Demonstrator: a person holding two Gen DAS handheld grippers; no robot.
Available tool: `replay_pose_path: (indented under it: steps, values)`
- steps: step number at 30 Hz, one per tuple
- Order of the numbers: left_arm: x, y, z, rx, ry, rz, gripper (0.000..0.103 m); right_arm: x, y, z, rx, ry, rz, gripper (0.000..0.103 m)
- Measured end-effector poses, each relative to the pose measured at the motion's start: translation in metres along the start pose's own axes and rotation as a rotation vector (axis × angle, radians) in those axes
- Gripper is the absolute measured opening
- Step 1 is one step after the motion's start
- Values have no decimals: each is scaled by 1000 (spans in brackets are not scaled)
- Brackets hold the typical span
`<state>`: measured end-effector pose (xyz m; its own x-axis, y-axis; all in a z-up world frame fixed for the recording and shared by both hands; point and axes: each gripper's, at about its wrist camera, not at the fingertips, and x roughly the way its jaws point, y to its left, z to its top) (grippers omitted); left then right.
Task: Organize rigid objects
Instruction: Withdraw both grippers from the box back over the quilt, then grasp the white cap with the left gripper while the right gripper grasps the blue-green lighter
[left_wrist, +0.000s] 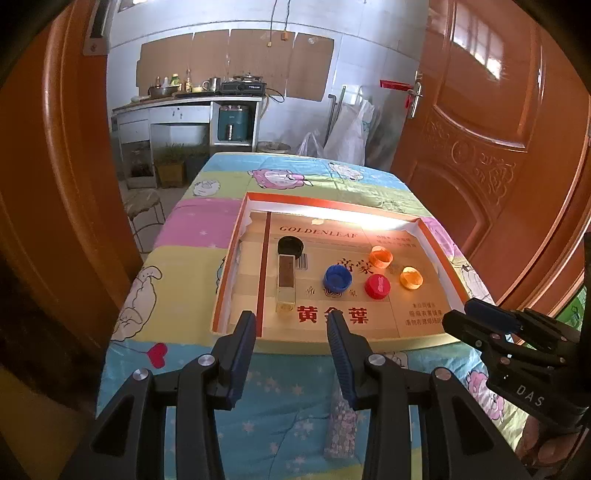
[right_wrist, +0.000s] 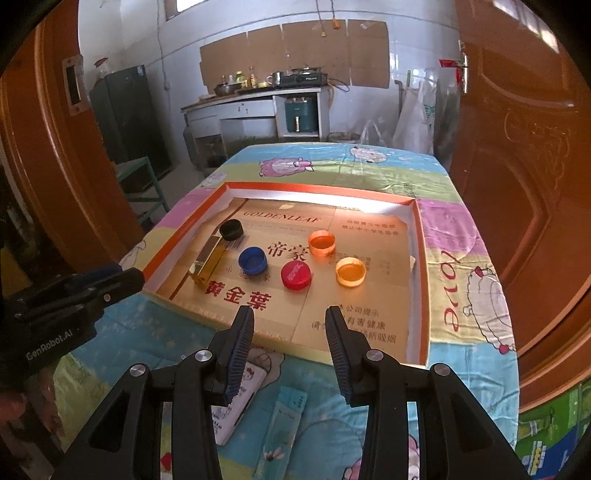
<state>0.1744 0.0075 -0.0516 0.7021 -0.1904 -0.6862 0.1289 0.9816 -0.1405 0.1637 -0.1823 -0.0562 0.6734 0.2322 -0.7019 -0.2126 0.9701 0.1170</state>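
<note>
left gripper (left_wrist: 291, 325): jaws parted, empty
right gripper (right_wrist: 290, 319): same, empty
bottle (left_wrist: 286, 282): lies in tray (left_wrist: 236, 236), straight ahead of left jaws, long axis pointing away
nearer hand: left, likely

A table covered by a pastel patchwork cloth (right_wrist: 458, 229) printed with cartoon sheep, stars and a red heart. Ahead of both grippers, a shallow cardboard box lid (right_wrist: 419, 236) with an orange rim lies flat on the cloth. Nearer, beneath the right gripper, lie a white cartoon-printed box (right_wrist: 245, 400) and a pale teal sachet (right_wrist: 286, 415). Beneath the left gripper's right finger lies a floral-patterned packet (left_wrist: 340, 430).
</note>
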Motion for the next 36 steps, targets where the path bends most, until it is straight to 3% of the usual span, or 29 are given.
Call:
replay_pose_path:
  steps: [19, 36]
  values:
    - [-37, -9, -26, 31, -19, -11, 40, -40, 9, -35, 19, -19, -17, 41]
    - [-68, -27, -72, 76, -22, -54, 40, -75, 19, -75, 35, -37, -24, 41]
